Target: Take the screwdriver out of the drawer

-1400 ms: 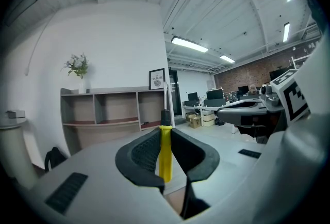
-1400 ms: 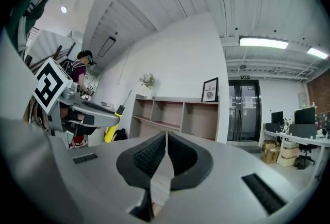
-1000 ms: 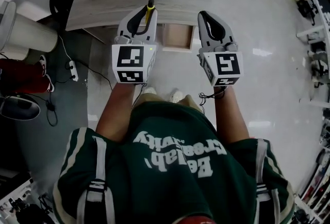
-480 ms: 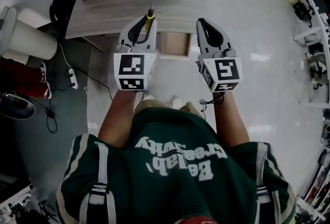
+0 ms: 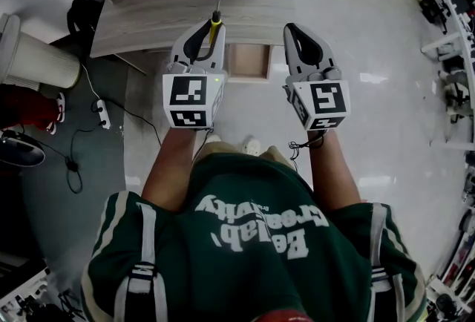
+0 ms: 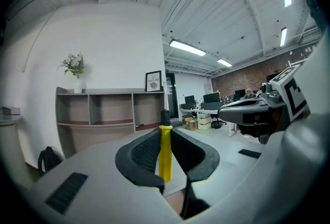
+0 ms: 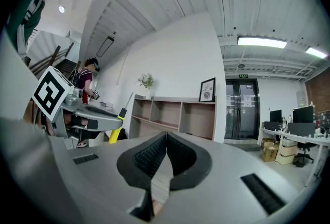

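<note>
Yellow-handled screwdriver point(image 6: 165, 158) clamped in left gripper point(image 6: 165, 131) jaws | right gripper point(image 7: 166, 136) jaws together, empty | framed print point(image 6: 153, 81) reads NATURE

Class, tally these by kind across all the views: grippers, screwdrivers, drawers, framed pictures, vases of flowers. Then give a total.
Grippers: 2, the left gripper and the right gripper
Screwdrivers: 1, the screwdriver held in the left gripper
Drawers: 1, the drawer
Framed pictures: 1, the framed picture
Vases of flowers: 1, the vase of flowers
Total: 6
</note>
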### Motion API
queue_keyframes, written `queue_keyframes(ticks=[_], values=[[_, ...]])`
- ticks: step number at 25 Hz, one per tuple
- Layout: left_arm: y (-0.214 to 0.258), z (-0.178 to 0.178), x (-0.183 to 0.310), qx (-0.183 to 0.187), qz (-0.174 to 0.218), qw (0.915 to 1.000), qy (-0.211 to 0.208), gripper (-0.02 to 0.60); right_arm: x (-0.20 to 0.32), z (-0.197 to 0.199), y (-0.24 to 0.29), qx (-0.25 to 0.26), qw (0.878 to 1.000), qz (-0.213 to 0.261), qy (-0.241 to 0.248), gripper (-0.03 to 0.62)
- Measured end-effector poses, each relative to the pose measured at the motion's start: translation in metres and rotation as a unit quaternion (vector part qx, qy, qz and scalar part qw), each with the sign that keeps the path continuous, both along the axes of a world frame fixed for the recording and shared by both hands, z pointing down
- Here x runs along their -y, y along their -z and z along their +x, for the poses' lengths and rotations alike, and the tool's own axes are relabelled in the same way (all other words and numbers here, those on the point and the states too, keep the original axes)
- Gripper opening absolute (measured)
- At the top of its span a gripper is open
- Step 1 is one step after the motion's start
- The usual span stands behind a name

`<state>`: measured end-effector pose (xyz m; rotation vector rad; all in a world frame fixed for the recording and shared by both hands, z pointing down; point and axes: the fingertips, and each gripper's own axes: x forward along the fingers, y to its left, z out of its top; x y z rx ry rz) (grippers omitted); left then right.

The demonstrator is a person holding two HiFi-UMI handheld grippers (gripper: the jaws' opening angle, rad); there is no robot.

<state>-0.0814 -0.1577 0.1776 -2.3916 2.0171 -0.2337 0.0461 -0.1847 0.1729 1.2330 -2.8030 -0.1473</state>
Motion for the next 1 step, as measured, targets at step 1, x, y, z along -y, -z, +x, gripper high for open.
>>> queue_keyframes(ticks=[1], values=[[0.0001, 0.0012, 0.0004, 0.000, 0.000, 1.0000, 0.000, 0.078, 0.0006, 0.0016, -0.0001, 0.000, 1.000, 0.000, -0.001, 0.034]])
